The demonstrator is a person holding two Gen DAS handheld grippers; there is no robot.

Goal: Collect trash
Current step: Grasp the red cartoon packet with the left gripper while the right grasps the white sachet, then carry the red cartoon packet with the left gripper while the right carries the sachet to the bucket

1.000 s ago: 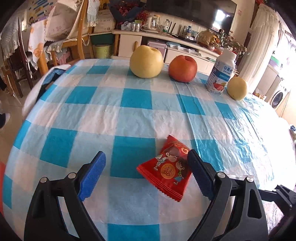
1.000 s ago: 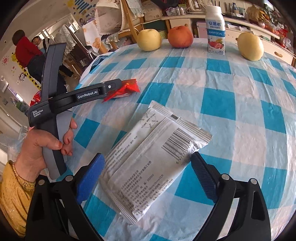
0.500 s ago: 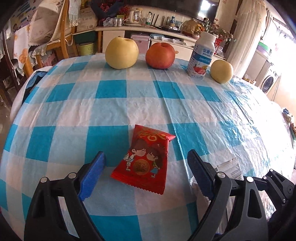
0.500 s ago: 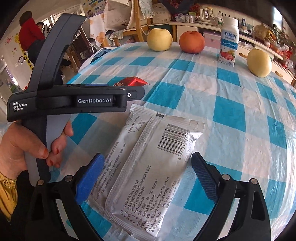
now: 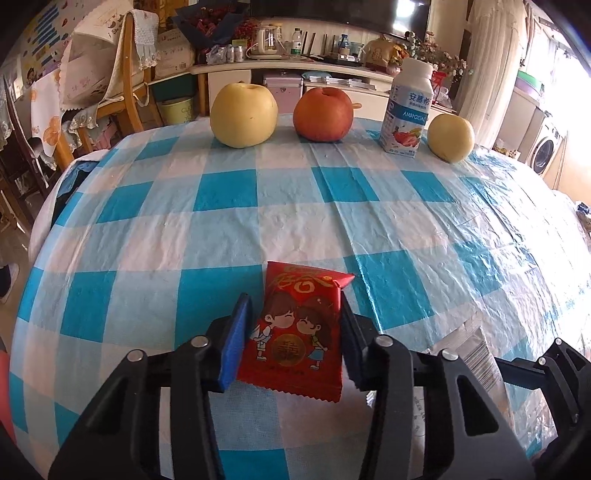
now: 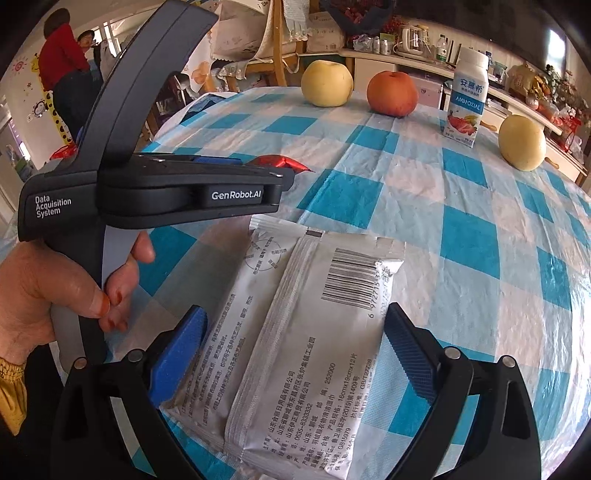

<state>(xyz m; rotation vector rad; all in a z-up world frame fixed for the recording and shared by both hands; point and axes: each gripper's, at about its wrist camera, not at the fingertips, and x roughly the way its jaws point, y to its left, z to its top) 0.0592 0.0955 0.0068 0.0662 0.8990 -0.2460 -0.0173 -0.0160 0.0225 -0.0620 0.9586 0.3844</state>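
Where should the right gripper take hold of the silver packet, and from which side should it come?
Grip the silver packet across its long side edges near the middle, coming from above at its near end. It lies flat and already sits between the right gripper's open jaws.

A lived-in home, dining and living area in one. Blue-and-white checked plastic cloth [image 5: 229, 192] over the surface, with apples [image 5: 243, 114] and a yoghurt-drink bottle [image 5: 406, 114] set out. Wooden chair [image 5: 125, 74] draped in lace covers, long low cabinet [image 5: 295, 70] crowded with a kettle [image 5: 267, 40], bottles and ornaments, dark television [image 5: 332, 11] above, washing machine [image 5: 546, 147] off to the right, children's stickers [image 6: 40, 107] on a wall.
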